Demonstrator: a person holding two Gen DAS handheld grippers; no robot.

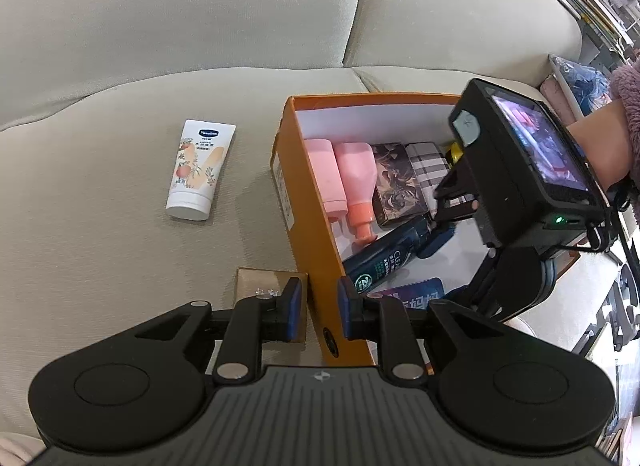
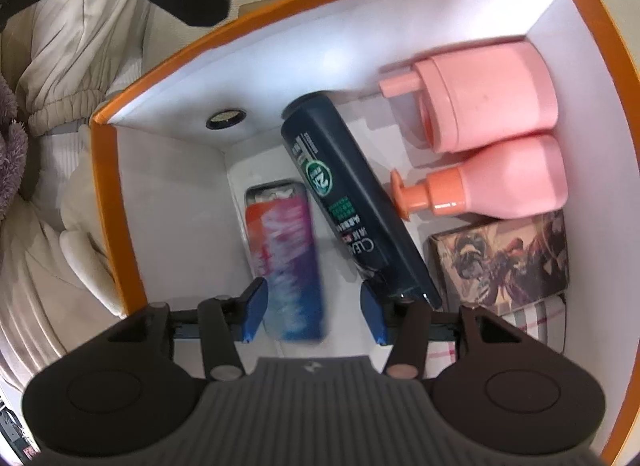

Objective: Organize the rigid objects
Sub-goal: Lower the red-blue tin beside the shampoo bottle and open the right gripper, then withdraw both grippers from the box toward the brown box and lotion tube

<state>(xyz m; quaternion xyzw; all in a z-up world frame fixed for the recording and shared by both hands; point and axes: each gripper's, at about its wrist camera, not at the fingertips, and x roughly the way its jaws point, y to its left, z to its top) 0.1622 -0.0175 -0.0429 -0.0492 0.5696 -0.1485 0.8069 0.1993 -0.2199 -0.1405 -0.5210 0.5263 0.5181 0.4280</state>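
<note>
Orange box (image 1: 304,201) sits on a beige sofa (image 1: 120,65). Left gripper (image 1: 319,312) straddles the box's near wall, jaws clamped on that wall, one pad outside, one inside. Right gripper (image 2: 314,316) points down into the box; jaws apart, and a blurred purple-orange pack (image 2: 286,258) lies between them with a gap on each side, so no grip on it. In the box: two pink pump bottles (image 2: 492,133) side by side against one wall, a dark shampoo bottle (image 2: 356,201) lying diagonally, a patterned carton (image 2: 500,262), a plaid item partly hidden under the gripper. White hand cream tube (image 1: 200,169) lies on the seat cushion, outside the box, well apart. Small brown box (image 1: 264,286) beside the box wall, at the left gripper's outer pad.
</note>
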